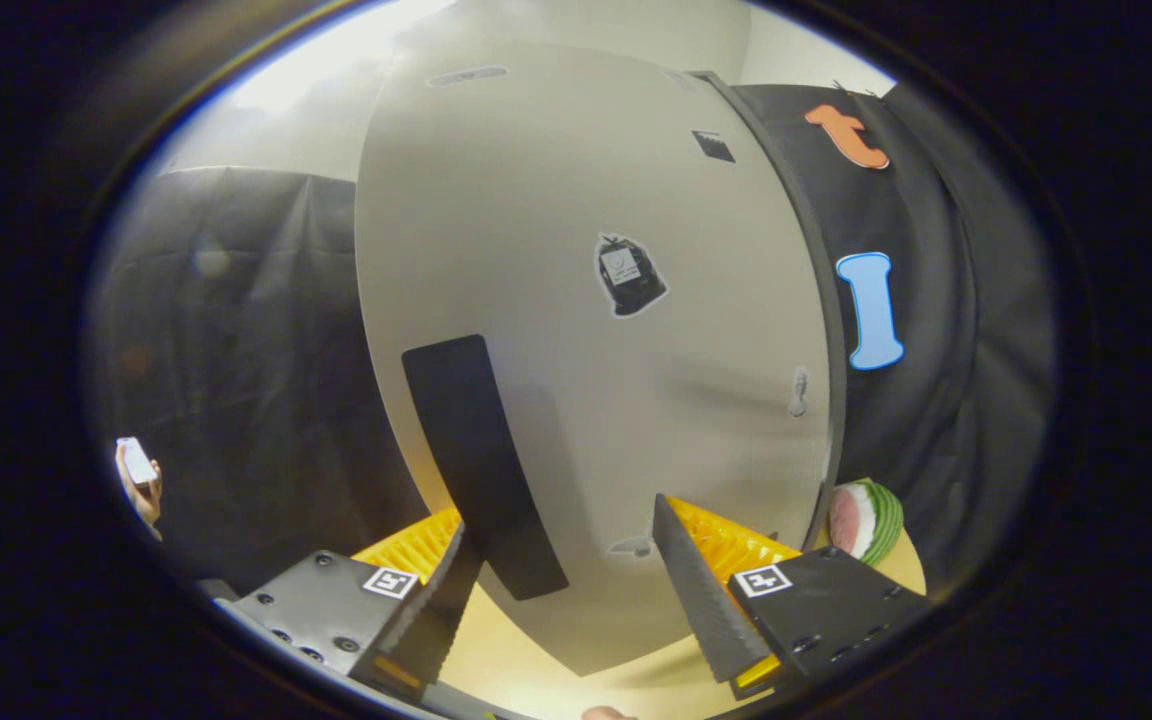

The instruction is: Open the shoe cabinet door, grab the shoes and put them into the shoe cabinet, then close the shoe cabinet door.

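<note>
Between open jaws: grey cabinet door (586,330) w/ dark handle (481,470).

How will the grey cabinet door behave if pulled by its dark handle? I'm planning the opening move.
The cabinet door looks like a flat rigid panel, so it should swing stiffly rather than flex. The dark handle is long and flat, possibly slippery. The gripper has its jaws open, spread either side of the handle's lower end.

- Claw (561,600): two wedge-shaped fingers w/ ribbed inner faces, set apart.
- Each finger sits on a flat dark mount plate (826,600), w/ small round screws.
- One square b/w marker tag (762,580) per plate.
- Ribbed yellow blocks (726,545) behind the fingers, yellow also at the finger bases.
</note>
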Available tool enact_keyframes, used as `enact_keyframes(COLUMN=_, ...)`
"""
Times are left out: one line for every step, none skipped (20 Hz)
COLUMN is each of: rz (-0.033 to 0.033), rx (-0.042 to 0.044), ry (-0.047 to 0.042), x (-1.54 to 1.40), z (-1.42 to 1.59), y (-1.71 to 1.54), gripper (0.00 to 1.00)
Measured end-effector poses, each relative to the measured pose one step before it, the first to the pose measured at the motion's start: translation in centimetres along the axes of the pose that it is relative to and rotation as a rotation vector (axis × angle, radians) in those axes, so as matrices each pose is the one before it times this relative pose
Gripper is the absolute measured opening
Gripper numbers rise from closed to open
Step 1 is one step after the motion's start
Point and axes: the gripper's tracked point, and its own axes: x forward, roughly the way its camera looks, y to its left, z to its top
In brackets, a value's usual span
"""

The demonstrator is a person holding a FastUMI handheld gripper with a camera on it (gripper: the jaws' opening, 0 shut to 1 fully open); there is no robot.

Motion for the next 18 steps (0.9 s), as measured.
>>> enact_keyframes(rz=-0.00488, rx=0.0067, ry=-0.00163, x=0.607, z=0.005, y=0.253, gripper=0.97)
enact_keyframes(rz=-0.00376, rx=0.00565, ry=-0.00018, x=0.641, z=-0.094, y=0.171, gripper=0.97)
enact_keyframes(rz=-0.00468, rx=0.00196, ry=-0.00268, x=0.616, z=0.085, y=0.335, gripper=0.97)
enact_keyframes(rz=-0.00638, rx=0.00117, ry=-0.00494, x=0.421, z=0.176, y=0.303, gripper=0.97)
enact_keyframes(rz=-0.00875, rx=-0.00132, ry=-0.00579, x=0.567, z=0.116, y=0.159, gripper=0.97)
enact_keyframes(rz=-0.00985, rx=-0.00115, ry=-0.00508, x=0.418, z=-0.041, y=0.207, gripper=0.98)
enact_keyframes(rz=-0.01081, rx=-0.00113, ry=-0.0052, x=0.444, z=0.064, y=0.19, gripper=0.98)
enact_keyframes(rz=-0.01045, rx=-0.00018, ry=-0.00431, x=0.499, z=-0.026, y=0.249, gripper=0.98)
enact_keyframes(rz=-0.0095, rx=0.00136, ry=-0.00568, x=0.447, z=0.044, y=0.12, gripper=0.98)
enact_keyframes(rz=-0.00922, rx=0.00097, ry=-0.00685, x=0.466, z=-0.009, y=0.05, gripper=0.98)
enact_keyframes(rz=-0.00847, rx=-0.00246, ry=-0.00547, x=0.498, z=0.064, y=0.185, gripper=0.98)
enact_keyframes(rz=-0.00842, rx=-0.00398, ry=-0.0059, x=0.455, z=0.172, y=0.192, gripper=0.98)
enact_keyframes(rz=-0.01029, rx=-0.0074, ry=-0.00464, x=0.589, z=0.069, y=0.164, gripper=0.98)
enact_keyframes(rz=-0.0084, rx=-0.00667, ry=-0.00459, x=0.455, z=0.143, y=0.1, gripper=0.98)
enact_keyframes(rz=-0.00851, rx=-0.00939, ry=-0.00226, x=0.526, z=0.002, y=0.112, gripper=0.98)
enact_keyframes(rz=-0.0074, rx=-0.00709, ry=-0.00273, x=0.413, z=-0.036, y=0.413, gripper=0.98)
enact_keyframes(rz=-0.00656, rx=-0.00762, ry=-0.00176, x=0.277, z=-0.06, y=0.414, gripper=0.98)
enact_keyframes(rz=-0.00472, rx=-0.00636, ry=-0.00148, x=-0.118, z=-0.287, y=0.519, gripper=0.98)
